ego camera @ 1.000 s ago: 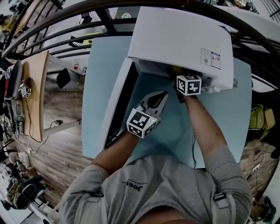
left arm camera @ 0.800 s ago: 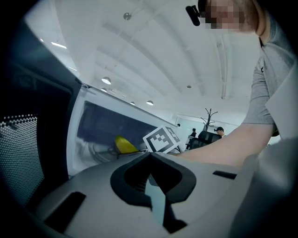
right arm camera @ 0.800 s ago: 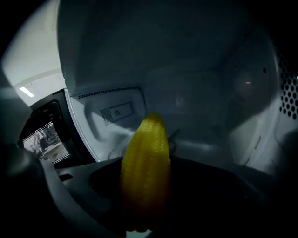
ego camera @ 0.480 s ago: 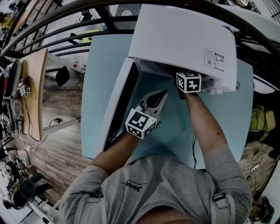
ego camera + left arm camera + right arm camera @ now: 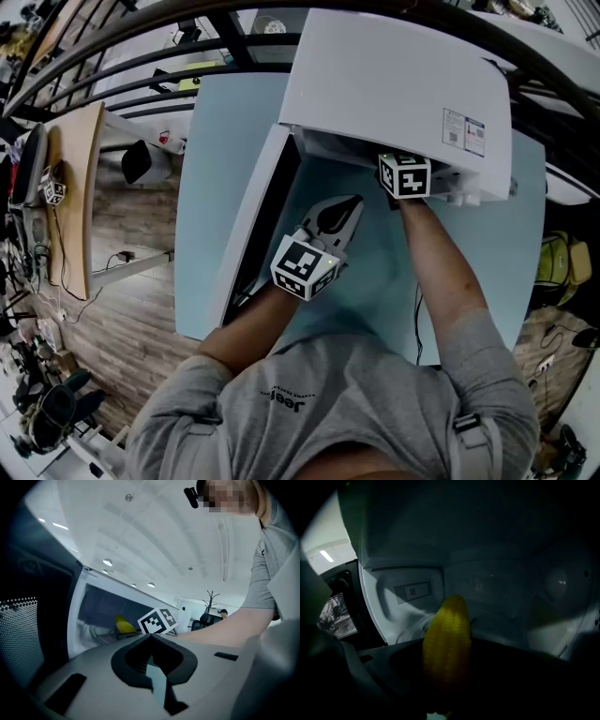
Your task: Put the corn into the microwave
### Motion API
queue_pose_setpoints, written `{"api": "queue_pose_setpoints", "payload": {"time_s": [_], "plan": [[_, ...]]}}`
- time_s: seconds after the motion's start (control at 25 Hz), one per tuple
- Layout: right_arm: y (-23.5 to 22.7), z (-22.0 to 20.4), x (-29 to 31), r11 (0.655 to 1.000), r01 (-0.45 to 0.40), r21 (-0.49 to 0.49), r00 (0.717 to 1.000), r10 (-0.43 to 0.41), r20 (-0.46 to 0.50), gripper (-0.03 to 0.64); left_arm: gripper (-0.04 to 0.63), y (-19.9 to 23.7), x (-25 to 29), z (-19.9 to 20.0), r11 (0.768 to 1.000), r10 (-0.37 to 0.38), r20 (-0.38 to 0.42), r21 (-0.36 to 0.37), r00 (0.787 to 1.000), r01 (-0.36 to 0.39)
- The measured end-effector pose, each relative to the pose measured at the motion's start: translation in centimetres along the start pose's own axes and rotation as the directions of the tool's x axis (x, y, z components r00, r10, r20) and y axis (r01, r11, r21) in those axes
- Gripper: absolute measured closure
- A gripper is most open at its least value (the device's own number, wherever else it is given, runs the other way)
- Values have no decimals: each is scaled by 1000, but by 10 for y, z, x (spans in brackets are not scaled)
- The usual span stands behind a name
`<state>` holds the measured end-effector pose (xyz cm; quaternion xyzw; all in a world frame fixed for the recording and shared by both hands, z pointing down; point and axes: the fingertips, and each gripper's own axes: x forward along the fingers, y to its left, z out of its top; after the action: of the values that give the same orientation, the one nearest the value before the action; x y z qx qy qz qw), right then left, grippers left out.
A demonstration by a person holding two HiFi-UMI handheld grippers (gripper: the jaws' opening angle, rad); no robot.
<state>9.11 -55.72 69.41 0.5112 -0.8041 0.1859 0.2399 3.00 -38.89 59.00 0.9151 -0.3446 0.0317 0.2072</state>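
Observation:
The yellow corn (image 5: pixel 446 653) lies lengthwise between the jaws of my right gripper (image 5: pixel 447 637), tip pointing into the white microwave (image 5: pixel 394 84). That gripper is shut on it inside the dark cavity, above the glass turntable (image 5: pixel 410 629). In the head view only its marker cube (image 5: pixel 405 175) shows at the cavity mouth; the jaws are hidden under the microwave's top. From the left gripper view the corn (image 5: pixel 123 624) shows inside the cavity, beside that cube (image 5: pixel 158 620). My left gripper (image 5: pixel 347 204) hovers shut and empty over the table, in front of the open door (image 5: pixel 248 220).
The microwave stands on a pale blue table (image 5: pixel 216 141), its door swung out to the left. Wooden floor and a desk (image 5: pixel 80 206) lie beyond the table's left edge. Black rails (image 5: pixel 141 56) run behind the table.
The right gripper's cube has shifted slightly deeper at the cavity mouth, and the yellow of the corn no longer shows in the head view. The left gripper has stayed put.

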Motion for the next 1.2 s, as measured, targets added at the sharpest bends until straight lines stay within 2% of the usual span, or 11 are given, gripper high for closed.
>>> {"api": "queue_pose_setpoints", "payload": {"time_s": [0.48, 1.2], "plan": [[-12, -7, 9, 991, 52, -122, 997, -58, -50, 357, 588, 0, 0, 0, 1000, -2, 1, -6, 1000, 2], [-11, -2, 11, 986, 43, -160, 999, -46, -17, 356, 588, -4, 1, -3, 1000, -15, -7, -7, 1000, 15]]}}
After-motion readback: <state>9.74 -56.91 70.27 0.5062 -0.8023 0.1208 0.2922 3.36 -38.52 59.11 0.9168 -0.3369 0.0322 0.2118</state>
